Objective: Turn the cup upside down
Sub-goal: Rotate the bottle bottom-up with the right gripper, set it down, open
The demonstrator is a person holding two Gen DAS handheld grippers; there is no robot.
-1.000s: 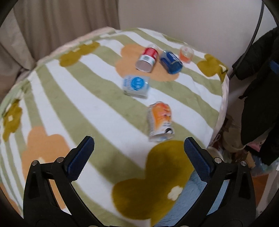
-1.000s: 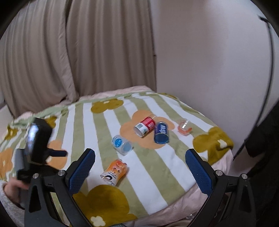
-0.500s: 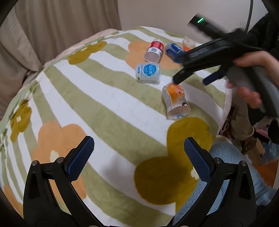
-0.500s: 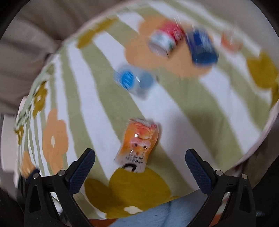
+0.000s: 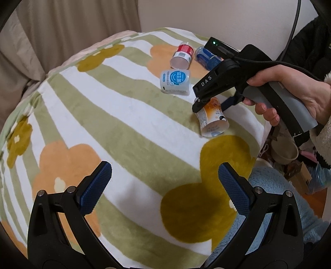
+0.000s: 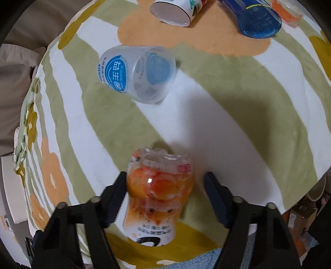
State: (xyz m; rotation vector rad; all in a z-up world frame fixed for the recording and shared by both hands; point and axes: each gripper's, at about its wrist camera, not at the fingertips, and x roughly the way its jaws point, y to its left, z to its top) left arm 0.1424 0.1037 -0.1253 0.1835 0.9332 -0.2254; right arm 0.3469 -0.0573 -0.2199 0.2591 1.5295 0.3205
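An orange printed plastic cup (image 6: pixel 159 198) lies on its side on the striped flower blanket (image 6: pixel 206 128). My right gripper (image 6: pixel 165 182) is open with its jaws on either side of the cup; the left finger (image 6: pixel 118 190) looks close to or touching it, the right one stands apart. In the left wrist view the right gripper (image 5: pixel 209 101) hangs over the same cup (image 5: pixel 212 118), whose mouth faces the near edge. My left gripper (image 5: pixel 163 182) is open and empty, low over the near part of the blanket.
A clear cup with a blue label (image 6: pixel 136 72), a red-and-white cup (image 6: pixel 175 10), a blue cup (image 6: pixel 258 20) and a small orange tub (image 6: pixel 287 10) lie farther back. The blanket's edge (image 5: pixel 258 132) drops off at the right, with clutter on the floor.
My right gripper has dropped down and forward to straddle the orange cup. My left gripper has pulled back slightly, staying open.
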